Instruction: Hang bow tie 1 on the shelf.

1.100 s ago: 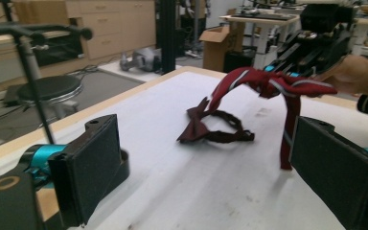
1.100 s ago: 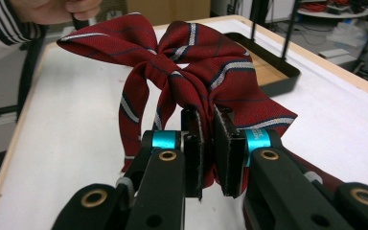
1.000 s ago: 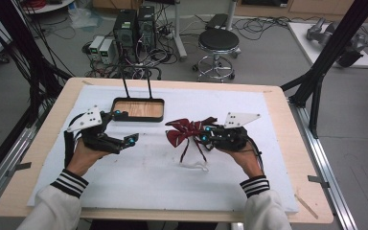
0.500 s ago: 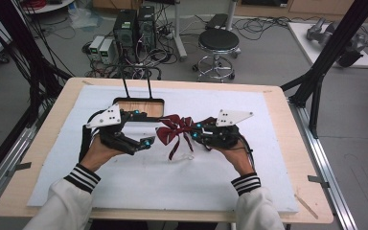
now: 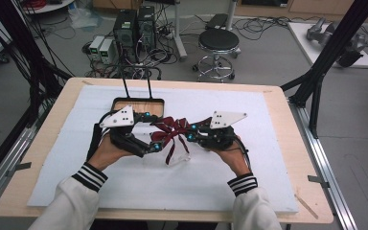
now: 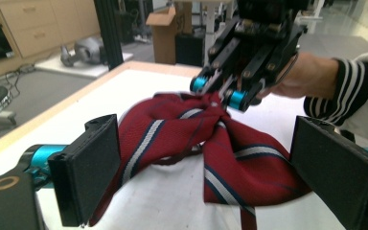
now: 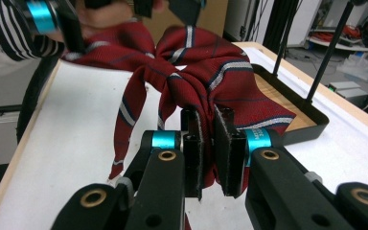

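My left tongs point(image 5: 154, 146) are spread wide open, pads on either side of the bow tie point(image 5: 170, 130) without touching it. In the left gripper view one red striped loop sits right between my pads point(image 6: 333, 175), so I'm lined up but haven't pinched yet. Behind those tongs, farther up the white mat point(image 5: 249, 182), there's the wooden tray point(image 5: 139, 101) with the black rim and tall wire handle.

The bow tie is in the gap between both tongs, mostly lifted, its tails hanging toward the mat.

My right tongs point(image 5: 189, 137) are clamped down on the bunched middle of it; in the right gripper view the fabric is squashed thin between the pads point(image 7: 195, 148).

Handling-wise, I'd say this thing is super light and totally floppy, with a woven, slightly slick fabric, so it'll sag and slide wherever it isn't pinched. Not fragile, but loops collapse easily. I reckon the best hold is the knot, where layers stack up, plus a loop's outer edge with the left tongs to spread it.
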`<control>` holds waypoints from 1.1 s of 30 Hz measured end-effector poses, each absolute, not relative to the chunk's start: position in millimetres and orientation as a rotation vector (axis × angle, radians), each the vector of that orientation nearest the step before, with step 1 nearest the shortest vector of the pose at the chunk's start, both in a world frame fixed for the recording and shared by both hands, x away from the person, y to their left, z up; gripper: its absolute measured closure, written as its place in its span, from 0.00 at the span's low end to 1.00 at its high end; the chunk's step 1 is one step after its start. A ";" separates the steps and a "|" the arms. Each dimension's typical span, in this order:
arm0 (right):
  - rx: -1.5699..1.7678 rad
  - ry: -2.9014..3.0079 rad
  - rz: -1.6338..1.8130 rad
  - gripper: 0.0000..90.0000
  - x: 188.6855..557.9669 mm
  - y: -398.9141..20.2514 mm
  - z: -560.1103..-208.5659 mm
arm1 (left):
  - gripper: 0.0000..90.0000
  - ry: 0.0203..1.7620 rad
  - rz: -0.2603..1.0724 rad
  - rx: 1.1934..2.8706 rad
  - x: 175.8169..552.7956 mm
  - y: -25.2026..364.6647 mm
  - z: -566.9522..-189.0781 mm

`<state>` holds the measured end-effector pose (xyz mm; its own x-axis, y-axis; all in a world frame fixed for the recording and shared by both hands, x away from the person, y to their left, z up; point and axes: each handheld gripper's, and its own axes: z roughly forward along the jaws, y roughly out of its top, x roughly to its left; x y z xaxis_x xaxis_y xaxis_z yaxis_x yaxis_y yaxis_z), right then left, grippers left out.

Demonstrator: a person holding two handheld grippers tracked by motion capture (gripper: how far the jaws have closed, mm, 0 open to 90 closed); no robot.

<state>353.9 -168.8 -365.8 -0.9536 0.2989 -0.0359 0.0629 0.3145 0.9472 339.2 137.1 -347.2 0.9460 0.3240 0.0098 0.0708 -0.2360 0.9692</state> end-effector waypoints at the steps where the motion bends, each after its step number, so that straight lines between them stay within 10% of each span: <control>1: 0.320 2.362 1.703 0.92 354.4 -168.7 -365.6 | 0.12 0.295 0.238 1.811 339.2 135.6 -348.1; 16: 0.309 2.344 1.751 0.92 352.0 -163.0 -362.1 | 0.18 0.306 0.212 1.909 339.9 123.8 -357.4; 33: 0.318 2.357 1.743 0.91 351.9 -162.7 -362.2 | 0.82 0.339 0.220 1.930 339.6 131.9 -356.0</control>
